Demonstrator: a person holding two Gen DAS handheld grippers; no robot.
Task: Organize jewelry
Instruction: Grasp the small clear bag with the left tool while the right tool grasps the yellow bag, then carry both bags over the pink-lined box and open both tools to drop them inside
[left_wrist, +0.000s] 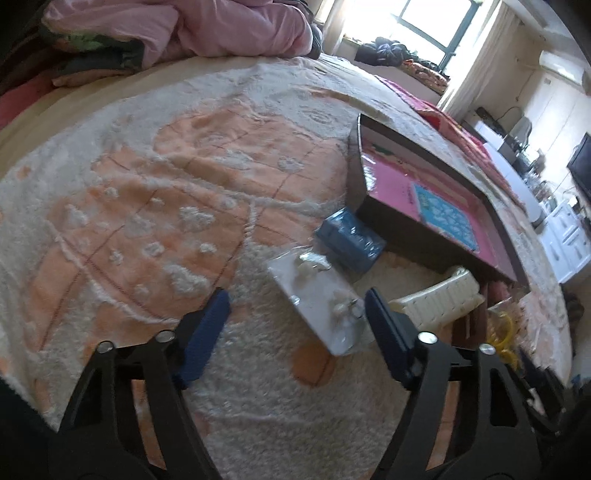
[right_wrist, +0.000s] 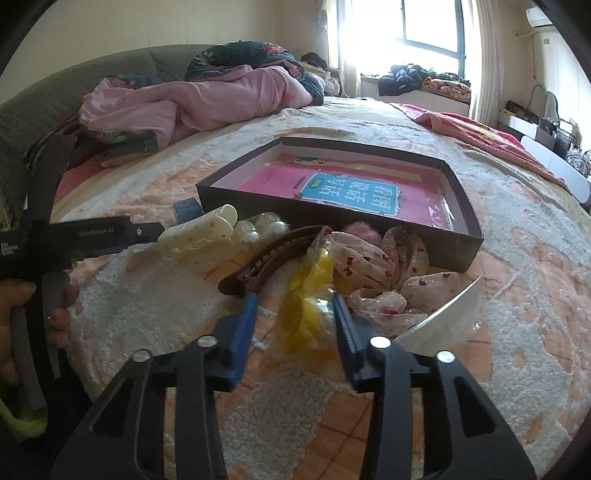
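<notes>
A dark shallow box (right_wrist: 458, 236) with a pink and blue booklet (right_wrist: 351, 192) inside lies on the bed; it also shows in the left wrist view (left_wrist: 436, 254). My left gripper (left_wrist: 297, 301) is open above the blanket; a white card with pearl earrings (left_wrist: 317, 295) lies between its fingers, a small blue box (left_wrist: 351, 240) beyond. My right gripper (right_wrist: 293, 304) is open around a clear bag with yellow pieces (right_wrist: 306, 295). A brown hair claw (right_wrist: 269, 254), a spotted fabric scrunchie (right_wrist: 373, 273), a cream hair clip (right_wrist: 199, 236) and pearl pieces (right_wrist: 258, 229) lie in front.
The peach and white fluffy blanket (left_wrist: 147, 206) covers the bed. A pink quilt (right_wrist: 192, 99) is heaped at the head. A clear plastic sheet (right_wrist: 443, 314) lies at the right. The left gripper's body (right_wrist: 74, 236) and the hand holding it show at the left.
</notes>
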